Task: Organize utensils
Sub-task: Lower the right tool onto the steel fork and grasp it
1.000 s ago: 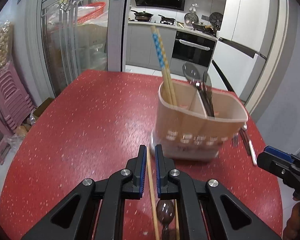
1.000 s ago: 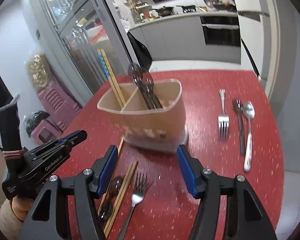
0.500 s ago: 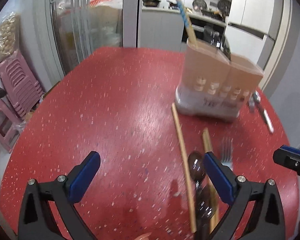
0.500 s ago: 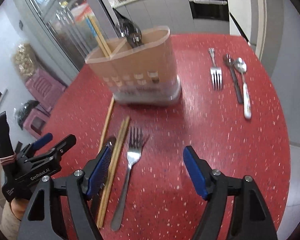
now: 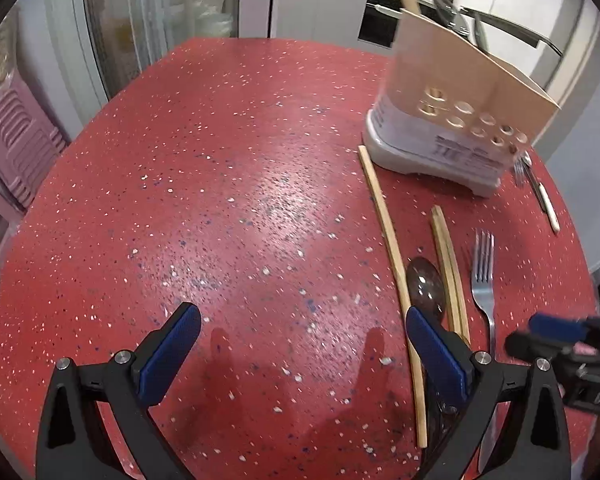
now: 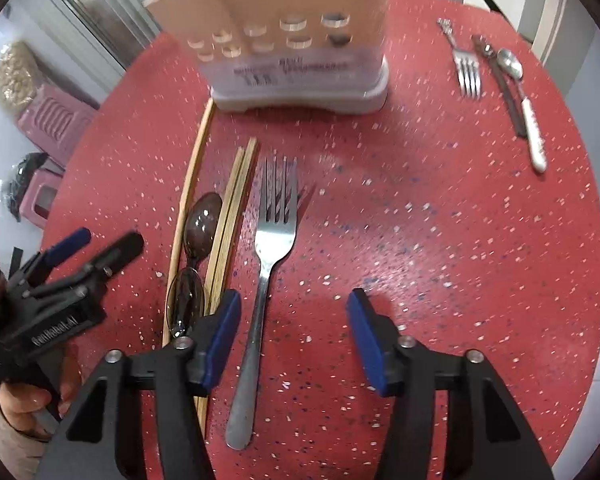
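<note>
both grippers low over the red desk (image 6: 440, 220) now. the left gripper (image 5: 300, 344) has its jaws spread wide over bare desk, nothing between them. the right gripper (image 6: 294, 332) has just been closing its jaws, which stand apart astride the handle of the steel fork (image 6: 266, 264), not pinching it. beside the fork lie loose chopsticks (image 6: 230, 208) and a dark spoon (image 6: 202, 220), just in front of the beige utensil holder (image 6: 284, 40).
</note>
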Available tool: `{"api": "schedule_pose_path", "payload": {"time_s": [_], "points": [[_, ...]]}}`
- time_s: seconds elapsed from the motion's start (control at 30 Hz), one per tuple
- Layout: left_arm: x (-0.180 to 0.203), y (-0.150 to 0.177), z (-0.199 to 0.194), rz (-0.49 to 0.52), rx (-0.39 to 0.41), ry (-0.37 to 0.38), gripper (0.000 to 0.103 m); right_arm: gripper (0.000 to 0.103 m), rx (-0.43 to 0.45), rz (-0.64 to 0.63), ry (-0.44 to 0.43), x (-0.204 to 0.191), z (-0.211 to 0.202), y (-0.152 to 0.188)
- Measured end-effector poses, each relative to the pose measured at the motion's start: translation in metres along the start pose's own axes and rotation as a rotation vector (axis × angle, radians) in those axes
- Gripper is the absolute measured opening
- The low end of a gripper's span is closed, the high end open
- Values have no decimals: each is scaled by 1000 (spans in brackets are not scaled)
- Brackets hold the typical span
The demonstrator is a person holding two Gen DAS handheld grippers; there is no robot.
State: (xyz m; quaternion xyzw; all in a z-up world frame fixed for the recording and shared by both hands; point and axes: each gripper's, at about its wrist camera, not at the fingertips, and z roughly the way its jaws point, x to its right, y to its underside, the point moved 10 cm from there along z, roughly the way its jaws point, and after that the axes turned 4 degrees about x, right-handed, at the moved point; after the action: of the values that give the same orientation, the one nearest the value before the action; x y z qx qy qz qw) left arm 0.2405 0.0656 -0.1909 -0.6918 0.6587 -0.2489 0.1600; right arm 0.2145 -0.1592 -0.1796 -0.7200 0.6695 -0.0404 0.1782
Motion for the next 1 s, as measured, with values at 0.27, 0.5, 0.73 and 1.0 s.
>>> {"api": "schedule_pose_path", "payload": {"time_s": [0.27, 0.5, 0.73, 1.0], "points": [[12, -28, 30, 30, -31, 10, 103, 47, -20, -39, 67, -11, 11, 0], [22, -47, 52, 61, -43, 4, 103, 47, -29, -133, 158, -23, 16, -1], [29, -62, 66, 81, -64, -10, 103, 30, -14, -187, 180, -31, 15, 7], [60, -81, 82, 119, -102, -16, 103, 10, 12, -222, 128, -25, 8, 14]]}}
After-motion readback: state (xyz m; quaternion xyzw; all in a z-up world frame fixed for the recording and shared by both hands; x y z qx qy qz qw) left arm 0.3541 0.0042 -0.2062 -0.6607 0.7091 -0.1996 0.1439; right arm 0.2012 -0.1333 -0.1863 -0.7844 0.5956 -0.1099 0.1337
